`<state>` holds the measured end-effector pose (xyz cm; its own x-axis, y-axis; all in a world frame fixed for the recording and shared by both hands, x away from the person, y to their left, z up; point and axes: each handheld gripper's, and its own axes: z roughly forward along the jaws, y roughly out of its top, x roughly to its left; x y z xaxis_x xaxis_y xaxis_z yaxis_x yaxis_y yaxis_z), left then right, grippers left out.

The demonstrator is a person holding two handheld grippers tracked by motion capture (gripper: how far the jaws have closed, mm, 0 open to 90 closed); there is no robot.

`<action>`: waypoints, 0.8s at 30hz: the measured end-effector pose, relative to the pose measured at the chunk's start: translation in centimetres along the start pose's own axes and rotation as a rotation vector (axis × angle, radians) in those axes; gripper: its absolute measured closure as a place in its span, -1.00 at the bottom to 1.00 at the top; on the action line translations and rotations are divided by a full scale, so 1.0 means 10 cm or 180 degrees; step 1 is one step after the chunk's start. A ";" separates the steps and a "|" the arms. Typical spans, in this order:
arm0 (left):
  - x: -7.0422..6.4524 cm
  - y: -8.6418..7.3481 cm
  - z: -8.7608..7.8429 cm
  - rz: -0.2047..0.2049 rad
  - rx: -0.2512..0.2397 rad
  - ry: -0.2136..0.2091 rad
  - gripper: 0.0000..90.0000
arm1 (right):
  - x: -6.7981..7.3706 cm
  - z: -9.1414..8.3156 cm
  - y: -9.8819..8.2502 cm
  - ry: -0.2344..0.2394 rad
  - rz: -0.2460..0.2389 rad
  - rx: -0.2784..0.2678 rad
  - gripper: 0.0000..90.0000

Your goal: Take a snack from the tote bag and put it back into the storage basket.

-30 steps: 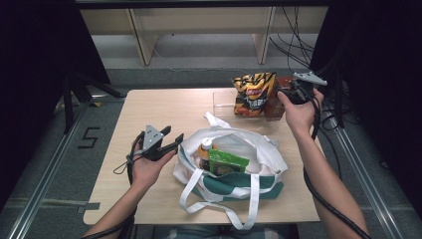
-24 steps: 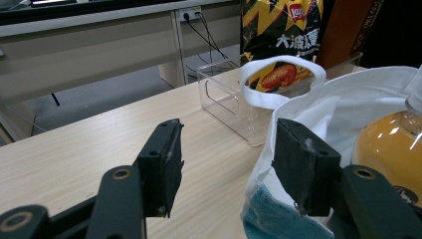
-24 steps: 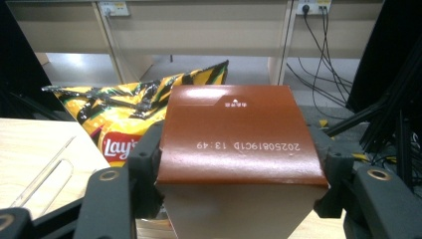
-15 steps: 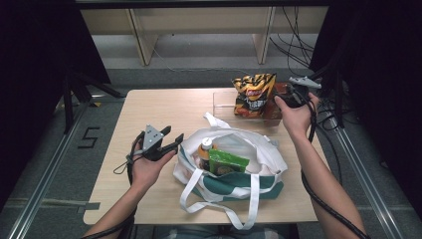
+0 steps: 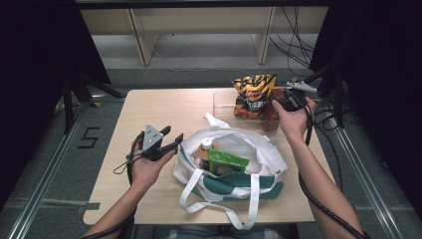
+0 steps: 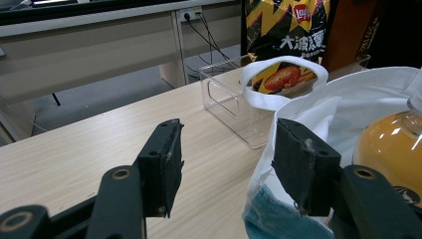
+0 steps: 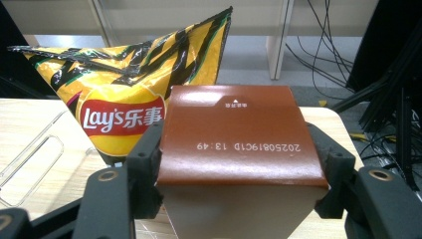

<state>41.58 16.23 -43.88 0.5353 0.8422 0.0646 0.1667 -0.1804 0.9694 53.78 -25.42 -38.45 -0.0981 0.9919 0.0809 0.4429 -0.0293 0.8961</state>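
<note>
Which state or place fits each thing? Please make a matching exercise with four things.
Things:
1. brown box
2. chip bag
3. green packet
4. left tool

Places or states:
A. inside the white tote bag
B. open, holding nothing
C. between the jaws of the right tool
D. upright in the clear bin

Pairs: 1-C, 2-D, 3-A, 4-B

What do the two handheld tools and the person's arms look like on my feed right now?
Both tools are black, each with two blocky padded jaws on pivoted links with brass-coloured pins. The left tool and the right tool each carry a grey three-cornered plate on top and trail a black cable. The forearms are bare, with no sleeves in sight.
</note>
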 end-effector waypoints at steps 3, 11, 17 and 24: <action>0.00 0.00 0.00 0.0003 -0.0003 -0.0004 -0.02 | 0.00 0.00 0.00 -0.0019 -0.0021 0.0010 -0.16; 0.00 0.00 0.00 0.0000 0.0004 -0.0003 -0.01 | -0.03 -0.01 0.01 0.0001 -0.0002 0.0101 -0.28; 0.00 0.00 0.00 -0.0002 0.0005 -0.0002 -0.02 | -0.05 -0.04 -0.01 0.0009 0.0014 0.0159 -0.32; -0.01 0.00 0.00 0.0011 0.0001 -0.0004 -0.02 | -0.08 -0.12 -0.03 0.0083 -0.0032 0.0098 -0.30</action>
<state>41.57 16.17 -43.86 0.5370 0.8408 0.0678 0.1649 -0.1834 0.9691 52.66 -26.38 -38.26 -0.1256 0.9885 0.0837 0.4690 -0.0152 0.8830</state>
